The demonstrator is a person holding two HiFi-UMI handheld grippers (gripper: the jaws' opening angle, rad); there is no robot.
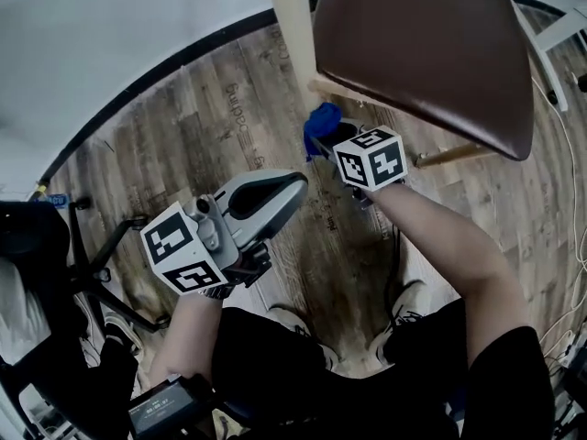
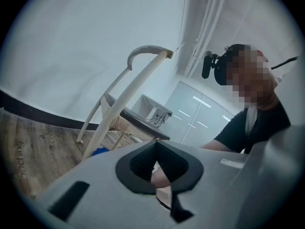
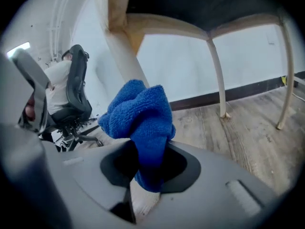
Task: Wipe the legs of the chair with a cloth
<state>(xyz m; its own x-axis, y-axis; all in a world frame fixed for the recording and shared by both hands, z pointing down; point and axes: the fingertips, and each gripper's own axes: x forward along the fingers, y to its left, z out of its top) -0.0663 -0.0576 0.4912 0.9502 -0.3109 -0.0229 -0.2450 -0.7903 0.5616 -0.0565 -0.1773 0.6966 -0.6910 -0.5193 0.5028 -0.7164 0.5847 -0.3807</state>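
A wooden chair with a dark brown seat (image 1: 422,44) and cream legs stands on the plank floor ahead of me. My right gripper (image 1: 321,140) is under the seat's near edge, shut on a bunched blue cloth (image 1: 321,120). In the right gripper view the blue cloth (image 3: 140,116) sticks up out of the right gripper (image 3: 150,149), right beside the thick near leg (image 3: 121,51); I cannot tell if they touch. Two thin far legs (image 3: 217,75) stand behind. My left gripper (image 1: 292,183) hangs lower left, away from the chair, shut on nothing (image 2: 156,144). The chair (image 2: 138,80) shows beyond it.
A black office chair (image 1: 37,246) stands at my left, and it also shows in the right gripper view (image 3: 71,89). A dark baseboard (image 1: 138,85) curves along the white wall. Cables (image 1: 561,99) and a white frame (image 1: 559,30) lie at the right. My shoes (image 1: 404,310) are below the grippers.
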